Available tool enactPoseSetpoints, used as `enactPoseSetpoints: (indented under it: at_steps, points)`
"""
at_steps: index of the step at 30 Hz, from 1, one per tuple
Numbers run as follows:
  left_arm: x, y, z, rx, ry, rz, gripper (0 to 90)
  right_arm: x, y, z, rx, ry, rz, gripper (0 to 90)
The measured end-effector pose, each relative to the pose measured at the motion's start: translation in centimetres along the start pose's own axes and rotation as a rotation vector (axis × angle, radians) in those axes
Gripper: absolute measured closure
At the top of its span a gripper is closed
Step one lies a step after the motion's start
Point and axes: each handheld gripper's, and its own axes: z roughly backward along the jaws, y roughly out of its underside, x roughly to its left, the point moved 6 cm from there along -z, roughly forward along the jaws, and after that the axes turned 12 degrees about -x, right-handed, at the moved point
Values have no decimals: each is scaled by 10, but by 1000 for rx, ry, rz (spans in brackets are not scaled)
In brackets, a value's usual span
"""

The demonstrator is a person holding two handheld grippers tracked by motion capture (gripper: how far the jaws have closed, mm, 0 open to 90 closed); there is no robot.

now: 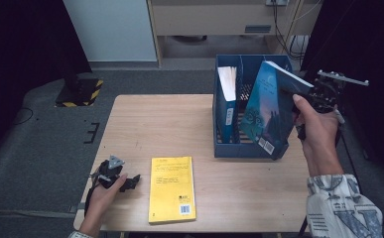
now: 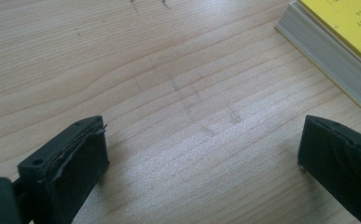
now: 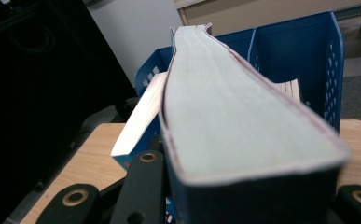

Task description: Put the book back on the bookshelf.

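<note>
Gripping a thick blue paperback (image 1: 268,106) by its upper corner, the right gripper (image 1: 312,94) has its jaws pressed onto the covers; the right gripper view shows the page block (image 3: 234,112) running away between them. The book hangs tilted over the right-hand compartment of the blue file rack (image 1: 224,148), which stands at the table's (image 1: 145,124) far right; its lower corner sits at the rack's front wall. A second book (image 1: 227,99) stands upright in the left compartment.

Judgement: the paperback looks fairly heavy and flexible, with glossy covers likely to slip; a corner hold invites swinging and sagging. A hold nearer the spine, mid-height, would be steadier.

The left gripper (image 1: 114,177) rests near the table's near left corner, jaws spread, holding nothing. A yellow book (image 1: 172,188) lies flat at the near edge.
</note>
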Motion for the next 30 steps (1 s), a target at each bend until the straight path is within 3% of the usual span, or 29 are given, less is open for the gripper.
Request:
enactPoseSetpoints:
  at_steps: [23, 30]
  points:
    - [0, 0, -1, -2, 8, -2, 5, -7, 1, -59, -10, 114, 86, 738]
    - [0, -1, -1, 1, 12, -9, 4, -17, 4, -66, -1, 134, 73, 736]
